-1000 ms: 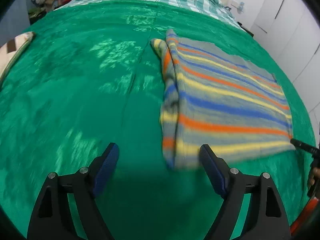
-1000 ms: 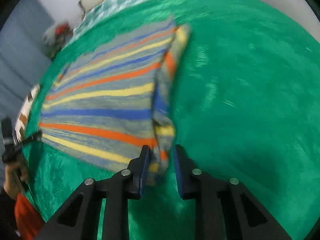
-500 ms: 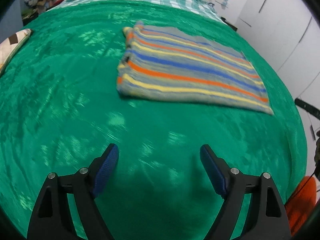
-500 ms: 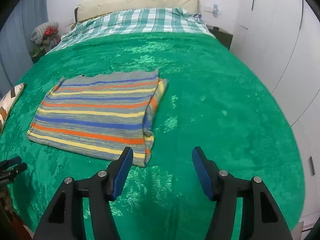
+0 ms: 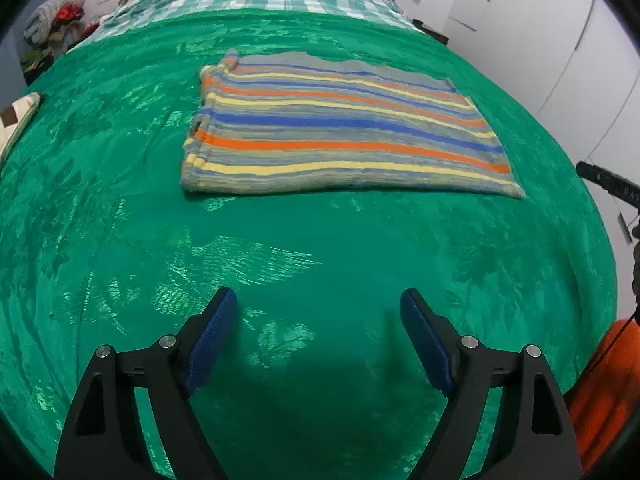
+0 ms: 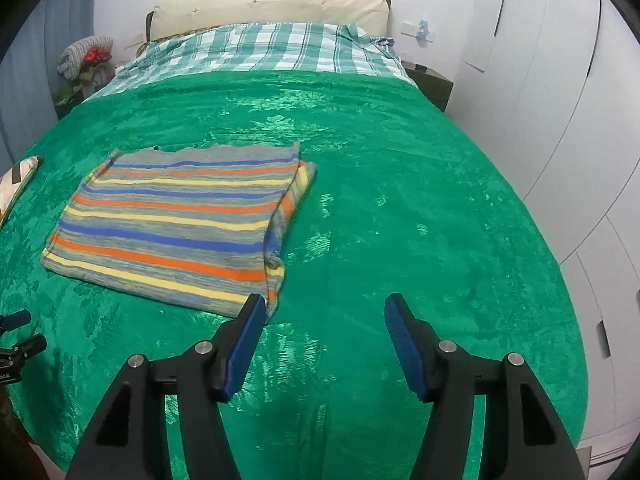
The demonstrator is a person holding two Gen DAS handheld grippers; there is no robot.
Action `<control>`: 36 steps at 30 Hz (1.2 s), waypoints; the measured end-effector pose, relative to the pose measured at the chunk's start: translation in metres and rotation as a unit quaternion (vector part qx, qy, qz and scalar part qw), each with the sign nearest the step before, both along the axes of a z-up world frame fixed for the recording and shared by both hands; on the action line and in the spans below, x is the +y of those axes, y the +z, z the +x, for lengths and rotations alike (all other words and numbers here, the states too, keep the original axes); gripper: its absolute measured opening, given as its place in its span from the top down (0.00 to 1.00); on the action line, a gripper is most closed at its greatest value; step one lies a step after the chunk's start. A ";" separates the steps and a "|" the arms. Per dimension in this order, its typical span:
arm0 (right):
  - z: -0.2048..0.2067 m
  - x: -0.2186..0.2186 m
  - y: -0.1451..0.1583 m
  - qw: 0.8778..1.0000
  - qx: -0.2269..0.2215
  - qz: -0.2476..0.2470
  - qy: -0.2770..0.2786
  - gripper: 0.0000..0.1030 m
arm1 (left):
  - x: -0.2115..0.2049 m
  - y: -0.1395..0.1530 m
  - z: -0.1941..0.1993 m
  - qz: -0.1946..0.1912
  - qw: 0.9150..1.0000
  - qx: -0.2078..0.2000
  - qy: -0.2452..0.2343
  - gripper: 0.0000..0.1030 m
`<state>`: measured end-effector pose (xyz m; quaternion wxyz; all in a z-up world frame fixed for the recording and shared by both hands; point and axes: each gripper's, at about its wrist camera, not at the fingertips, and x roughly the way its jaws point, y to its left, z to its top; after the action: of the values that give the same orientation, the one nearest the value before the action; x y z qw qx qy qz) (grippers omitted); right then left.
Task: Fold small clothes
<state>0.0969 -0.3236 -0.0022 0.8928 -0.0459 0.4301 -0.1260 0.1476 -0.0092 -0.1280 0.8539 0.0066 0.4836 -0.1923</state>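
A small striped knit garment (image 5: 340, 132), grey with blue, orange and yellow bands, lies folded flat on the green blanket (image 5: 280, 248). It also shows in the right wrist view (image 6: 176, 224), left of centre, with a folded edge along its right side. My left gripper (image 5: 318, 334) is open and empty, held above the blanket well short of the garment. My right gripper (image 6: 324, 338) is open and empty, its left finger just in front of the garment's near right corner.
A checked bedspread (image 6: 272, 48) and cream headboard (image 6: 272, 4) lie at the far end. White wardrobe doors (image 6: 560, 80) stand on the right. A patterned cushion (image 5: 18, 118) sits at the left edge. A clutter pile (image 6: 86, 58) stands far left.
My right gripper let go of the garment's corner, opened and pulled back. The garment now lies flat. My left gripper drew back and turned to face the garment squarely.
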 end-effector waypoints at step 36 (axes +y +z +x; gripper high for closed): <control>0.100 -0.126 -0.044 0.934 0.020 0.349 0.067 0.36 | -0.297 -0.024 0.043 0.099 0.960 -0.111 -0.236 0.91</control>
<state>0.1968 -0.4497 -0.0459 0.8501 0.2377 0.4606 0.0929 0.1909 -0.3064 -0.1517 0.8274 0.2267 0.3873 -0.3376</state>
